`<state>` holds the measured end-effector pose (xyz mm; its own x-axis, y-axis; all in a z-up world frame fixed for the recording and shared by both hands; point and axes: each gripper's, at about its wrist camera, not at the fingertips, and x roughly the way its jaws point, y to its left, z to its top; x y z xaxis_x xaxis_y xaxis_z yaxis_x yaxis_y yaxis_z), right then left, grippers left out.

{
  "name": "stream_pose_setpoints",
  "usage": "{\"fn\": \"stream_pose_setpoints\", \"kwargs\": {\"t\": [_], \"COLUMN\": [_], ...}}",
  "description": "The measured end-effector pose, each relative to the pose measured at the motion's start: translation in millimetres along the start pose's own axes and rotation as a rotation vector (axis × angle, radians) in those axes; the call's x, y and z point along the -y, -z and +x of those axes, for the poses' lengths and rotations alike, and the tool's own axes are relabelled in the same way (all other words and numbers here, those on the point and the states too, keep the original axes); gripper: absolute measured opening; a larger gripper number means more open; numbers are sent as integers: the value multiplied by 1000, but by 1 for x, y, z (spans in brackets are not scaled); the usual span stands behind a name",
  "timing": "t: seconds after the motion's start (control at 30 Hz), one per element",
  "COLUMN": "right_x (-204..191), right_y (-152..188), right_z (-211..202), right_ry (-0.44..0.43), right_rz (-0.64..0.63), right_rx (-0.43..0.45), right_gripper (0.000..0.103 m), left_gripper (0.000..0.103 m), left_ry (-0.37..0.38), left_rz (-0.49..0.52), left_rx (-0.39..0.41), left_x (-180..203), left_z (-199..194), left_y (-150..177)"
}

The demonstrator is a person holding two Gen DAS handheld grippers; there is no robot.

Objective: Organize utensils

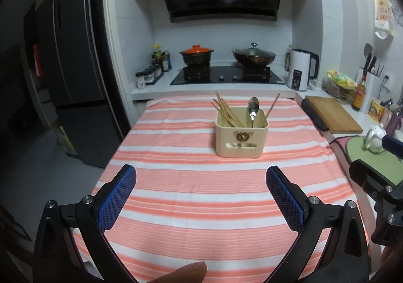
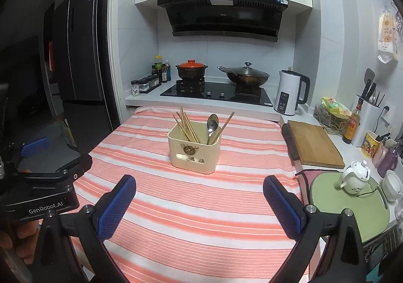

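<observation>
A cream utensil holder [image 1: 240,133] stands upright near the middle of a table covered by a pink-and-white striped cloth [image 1: 201,207], on its far half; a bundle of wooden chopsticks [image 1: 225,110] leans in its left part, a metal spoon [image 1: 252,109] stands bowl-up in its right part, and one more chopstick [image 1: 272,104] leans against the right wall. The left gripper [image 1: 201,177] hangs above the near cloth with its blue pads spread wide and nothing between them; the right gripper [image 2: 199,186] is likewise spread wide and bare, well short of the holder. Only the left wrist view shows a fingertip [image 1: 191,270] at the bottom edge; only the right wrist view shows the whole white teapot [image 2: 355,177] on a green mat [image 2: 327,197] and the white bowl [image 2: 393,184] beside it. Both show the cutting board [image 2: 314,144], white kettle [image 2: 289,94], clay pot with an orange lid [image 2: 192,68] and lidded wok [image 2: 245,75] on the stove.
</observation>
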<state>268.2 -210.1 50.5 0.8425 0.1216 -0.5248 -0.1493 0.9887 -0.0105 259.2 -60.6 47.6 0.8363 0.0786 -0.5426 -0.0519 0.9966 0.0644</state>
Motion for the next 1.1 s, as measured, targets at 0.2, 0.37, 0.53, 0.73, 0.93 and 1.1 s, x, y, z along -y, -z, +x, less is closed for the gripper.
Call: {"fn": "stream_pose_setpoints", "kwargs": {"t": [0.2,0.37,0.53,0.73,0.93,1.1], "right_x": [-2,-4,-5,-6,-6,-7], "right_y": [1,1,1,2,2,2], "right_z": [-4,-6,-7,-7,-8,-8], "right_ry": [-6,-11,-9,-14,-9,-8], "right_rz": [-9,-15,-17,-21,-22,-23], "right_rx": [5,7,8,4,5,5], "right_gripper": [103,103,103,103,103,103], "left_gripper": [103,103,103,103,103,103], "left_ry": [40,28,25,21,25,23], "left_rz": [-18,-27,-30,-28,-36,-36], "left_rx": [9,8,11,8,5,5], "left_x": [-4,-5,-6,-6,-8,-9], "left_z": [-3,-3,-3,-2,-1,-1], "left_y": [1,-1,-1,0,1,1]}}
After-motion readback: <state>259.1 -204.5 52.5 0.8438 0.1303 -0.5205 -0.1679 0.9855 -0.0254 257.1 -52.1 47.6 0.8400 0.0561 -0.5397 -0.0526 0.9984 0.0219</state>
